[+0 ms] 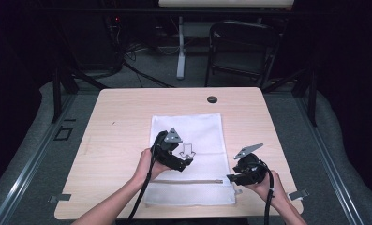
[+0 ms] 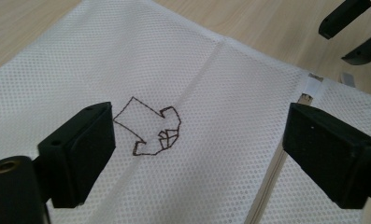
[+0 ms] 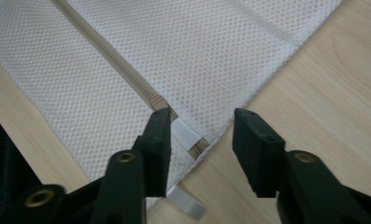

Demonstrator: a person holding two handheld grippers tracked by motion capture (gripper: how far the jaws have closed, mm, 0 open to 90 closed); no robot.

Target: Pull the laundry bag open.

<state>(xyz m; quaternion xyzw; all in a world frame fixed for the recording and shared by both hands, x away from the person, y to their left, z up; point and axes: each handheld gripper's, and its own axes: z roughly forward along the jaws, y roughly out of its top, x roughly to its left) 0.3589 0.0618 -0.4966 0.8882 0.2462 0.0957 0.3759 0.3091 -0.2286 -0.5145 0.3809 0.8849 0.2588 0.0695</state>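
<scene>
High view has my two grippers over a white mesh bag (image 1: pixel 193 140) lying flat on the table (image 1: pixel 118 122), its zipper (image 1: pixel 188 181) running across the end nearest me. My left gripper (image 1: pixel 186 163) hovers above the bag's middle, jaws wide apart with nothing between them but the stitched arrow mark (image 2: pixel 150 128) below; I judge it is there to pin the cloth down so the bag won't slide. My right gripper (image 1: pixel 230 178) sits at the bag's corner, jaws partly closed and straddling the zipper's end, where the small white tab (image 3: pixel 185 137) lies just beside my left pad. The pads press on nothing yet. I read this as lining up to pinch the pull. The bag looks flat and empty, though I cannot see through the mesh for sure.
</scene>
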